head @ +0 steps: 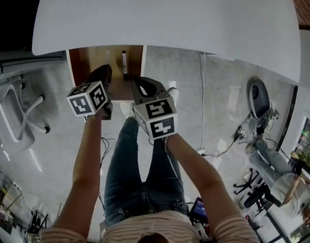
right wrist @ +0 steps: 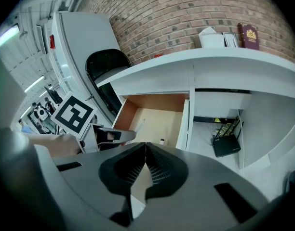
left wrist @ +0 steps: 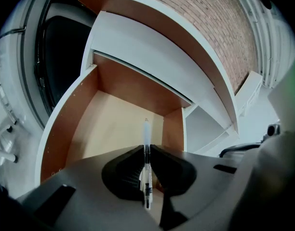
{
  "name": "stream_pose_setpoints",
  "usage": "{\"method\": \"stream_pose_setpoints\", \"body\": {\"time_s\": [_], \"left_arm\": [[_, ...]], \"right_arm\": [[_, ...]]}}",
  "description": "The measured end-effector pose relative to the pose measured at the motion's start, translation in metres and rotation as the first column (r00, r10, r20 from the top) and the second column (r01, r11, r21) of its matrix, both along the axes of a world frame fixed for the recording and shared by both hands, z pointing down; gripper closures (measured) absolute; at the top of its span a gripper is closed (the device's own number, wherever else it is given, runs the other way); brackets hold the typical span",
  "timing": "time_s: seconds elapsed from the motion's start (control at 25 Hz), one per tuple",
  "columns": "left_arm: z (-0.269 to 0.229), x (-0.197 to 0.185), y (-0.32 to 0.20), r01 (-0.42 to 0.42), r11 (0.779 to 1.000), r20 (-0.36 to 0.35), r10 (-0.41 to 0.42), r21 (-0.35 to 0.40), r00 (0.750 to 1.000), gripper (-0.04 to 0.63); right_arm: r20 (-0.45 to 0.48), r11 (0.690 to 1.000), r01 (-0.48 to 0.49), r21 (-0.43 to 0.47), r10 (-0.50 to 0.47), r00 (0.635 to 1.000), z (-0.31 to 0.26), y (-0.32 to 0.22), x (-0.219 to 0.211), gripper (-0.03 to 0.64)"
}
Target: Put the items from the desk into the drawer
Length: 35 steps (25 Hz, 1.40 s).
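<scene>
The left tongs [left wrist: 146, 153] pinch a slim, clear-capped white pen [left wrist: 146, 133]; the right tongs [right wrist: 145, 147] are closed, empty.

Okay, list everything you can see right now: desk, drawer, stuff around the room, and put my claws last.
White desk top: one, white, above the drawer.
Open wooden drawer: one, brown inside, pulled out under the desk.
Black marker with pale tip: one, black, lying in the drawer.
Thin clear-capped pen: one, clear and black, clamped in the left claw over the drawer.
Red brick wall: one, red-brown, behind the desk.
Maroon book: one, maroon, standing on the desk by the wall.
Black router-like box: one, black, under the desk.
White office chair: one, white, on the floor at the left.
Left claw: one, black, shut on the pen.
Right claw: one, black, shut, empty.
</scene>
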State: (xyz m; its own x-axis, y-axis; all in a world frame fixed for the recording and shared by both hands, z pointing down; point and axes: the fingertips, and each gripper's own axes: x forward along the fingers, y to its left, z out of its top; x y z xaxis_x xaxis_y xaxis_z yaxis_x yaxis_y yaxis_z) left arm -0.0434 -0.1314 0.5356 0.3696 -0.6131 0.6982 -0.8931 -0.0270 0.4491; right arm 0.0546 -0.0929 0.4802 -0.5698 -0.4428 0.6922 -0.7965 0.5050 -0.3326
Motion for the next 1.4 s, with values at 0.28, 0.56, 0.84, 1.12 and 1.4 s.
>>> {"method": "stream_pose_setpoints", "body": {"time_s": [0.28,0.56,0.84,1.12,1.4], "left_arm": [[0.016,-0.003,-0.003,-0.004,0.999,0.004,0.004,-0.037,1.000,0.548],[0.040,0.005,-0.012,0.000,0.996,0.003,0.000,-0.084,1.000,0.548],[0.056,0.010,-0.021,0.000,0.992,-0.002,0.000,-0.125,1.000,0.548],[0.071,0.013,-0.020,-0.024,0.986,-0.017,0.022,-0.168,1.000,0.548],[0.084,0.019,-0.018,-0.049,0.973,-0.031,0.043,-0.226,0.999,0.548]], "right_arm": [[-0.029,0.999,0.022,-0.023,-0.023,0.999,0.025,-0.006,-0.006,0.600],[-0.031,0.999,0.026,-0.046,-0.027,0.999,0.037,-0.013,-0.006,0.600],[-0.023,0.998,0.016,-0.065,-0.017,1.000,0.039,-0.016,-0.008,0.600],[-0.028,0.997,0.017,-0.072,-0.019,0.999,0.044,-0.018,-0.008,0.600],[-0.033,0.997,0.009,-0.078,-0.012,0.999,0.047,-0.020,-0.006,0.600]]}}
